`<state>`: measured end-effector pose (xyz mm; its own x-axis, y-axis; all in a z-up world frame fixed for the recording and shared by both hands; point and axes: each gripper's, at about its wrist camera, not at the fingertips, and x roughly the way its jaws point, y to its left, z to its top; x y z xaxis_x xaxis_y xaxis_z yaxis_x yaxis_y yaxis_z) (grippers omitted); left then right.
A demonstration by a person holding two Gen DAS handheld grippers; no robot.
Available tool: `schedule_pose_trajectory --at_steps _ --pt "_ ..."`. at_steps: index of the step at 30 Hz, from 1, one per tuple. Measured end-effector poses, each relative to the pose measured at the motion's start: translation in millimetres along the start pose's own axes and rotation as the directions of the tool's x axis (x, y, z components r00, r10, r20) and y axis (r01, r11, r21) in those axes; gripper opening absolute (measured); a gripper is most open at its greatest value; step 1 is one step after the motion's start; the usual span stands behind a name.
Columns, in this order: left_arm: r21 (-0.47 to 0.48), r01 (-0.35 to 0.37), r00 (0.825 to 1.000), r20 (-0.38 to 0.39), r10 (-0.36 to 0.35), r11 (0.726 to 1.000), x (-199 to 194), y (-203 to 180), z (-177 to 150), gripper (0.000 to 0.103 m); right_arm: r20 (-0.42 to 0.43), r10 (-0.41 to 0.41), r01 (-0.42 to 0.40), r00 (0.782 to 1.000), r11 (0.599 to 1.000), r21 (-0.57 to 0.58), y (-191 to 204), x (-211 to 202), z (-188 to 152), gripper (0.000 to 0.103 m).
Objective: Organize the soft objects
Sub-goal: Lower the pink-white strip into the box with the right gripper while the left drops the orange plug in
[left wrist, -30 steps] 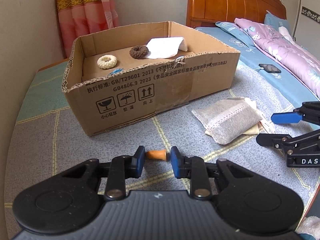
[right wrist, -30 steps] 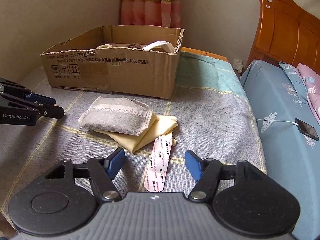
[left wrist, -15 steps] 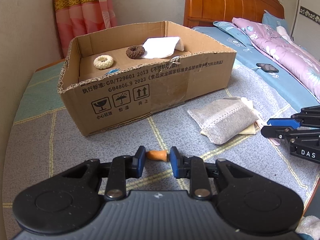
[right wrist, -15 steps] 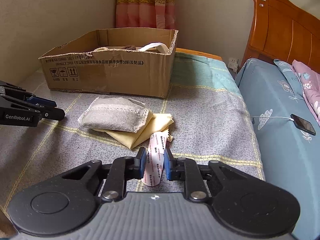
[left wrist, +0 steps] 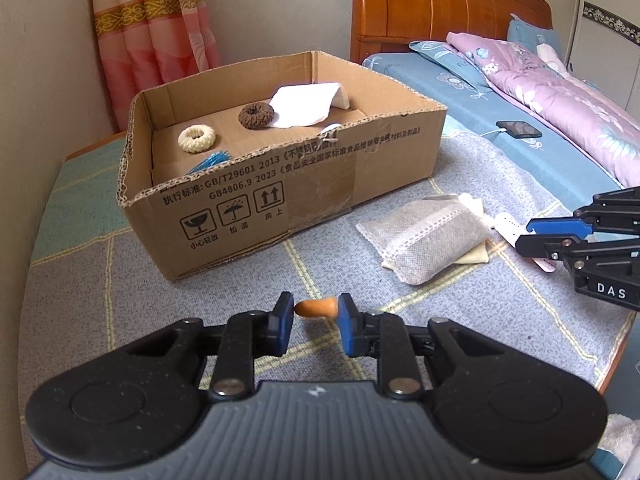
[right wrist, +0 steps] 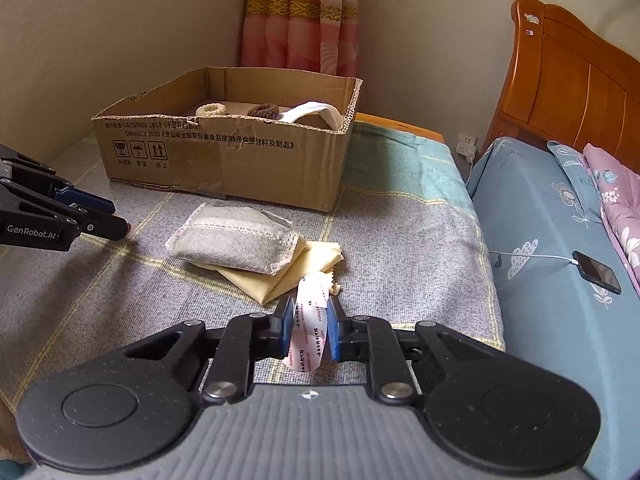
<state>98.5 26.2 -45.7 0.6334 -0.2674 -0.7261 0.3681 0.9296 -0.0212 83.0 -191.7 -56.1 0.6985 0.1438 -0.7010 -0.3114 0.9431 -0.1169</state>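
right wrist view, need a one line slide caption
Right hand-held gripper shut on a pink strip, beside a grey pouch on yellow cloth, cardboard box behind.

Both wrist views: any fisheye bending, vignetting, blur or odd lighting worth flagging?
Left wrist view: dark corners, cardboard box edges bowed, orange foam piece between the left gripper fingers sharp. Right wrist view: same vignette, headboard curved, soft even daylight, print on the white strip in the right gripper legible, no glare.

Right tool (right wrist: 309, 326) went from wide open to clamped on the pink-printed packet (right wrist: 310, 330). Packet's front end now lifted off the bedspread (right wrist: 400, 240).
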Motion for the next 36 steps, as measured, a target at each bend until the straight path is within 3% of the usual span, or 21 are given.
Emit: schedule_pose_trajectory --at_steps 19,29,36 --pt "0.064 0.068 0.996 0.054 -0.071 0.996 -37.7 -14.1 21.0 0.022 0.09 0.014 -0.004 0.996 0.994 -0.114 -2.4 -30.7 19.9 0.021" --pt "0.073 0.03 0.992 0.118 -0.039 0.997 -51.0 -4.5 43.8 0.022 0.201 0.071 -0.033 0.977 0.982 -0.188 -5.8 -35.0 70.7 0.021" --pt "0.08 0.002 0.991 0.132 -0.012 0.997 -49.8 7.8 58.3 0.022 0.223 0.117 -0.07 0.968 0.976 -0.207 -3.7 0.6 123.9 0.021"
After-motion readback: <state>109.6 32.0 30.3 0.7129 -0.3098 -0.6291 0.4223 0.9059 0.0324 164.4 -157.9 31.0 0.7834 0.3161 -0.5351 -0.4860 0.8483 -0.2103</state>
